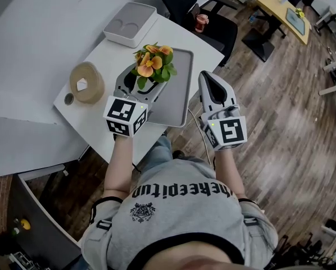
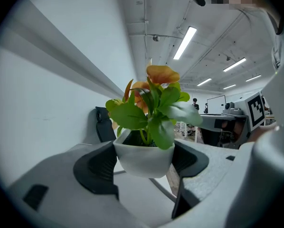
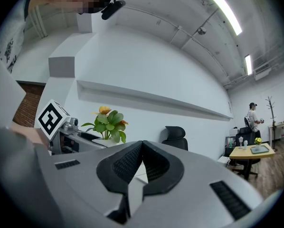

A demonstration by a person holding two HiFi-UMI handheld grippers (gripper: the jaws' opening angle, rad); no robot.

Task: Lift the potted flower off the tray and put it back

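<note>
While held by left tool (image 2: 143,164), 1 potted flower (image 2: 149,127) above 1 tray (image 1: 175,101).

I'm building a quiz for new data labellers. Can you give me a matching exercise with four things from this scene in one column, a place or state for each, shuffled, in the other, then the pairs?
1. potted flower
2. tray
3. tape roll
4. right gripper

A. jaws together, nothing between them
B. brown, on the table to the left of the tray
C. clamped between the left gripper's jaws
D. grey, flat on the table

Pairs: 1-C, 2-D, 3-B, 4-A
</note>
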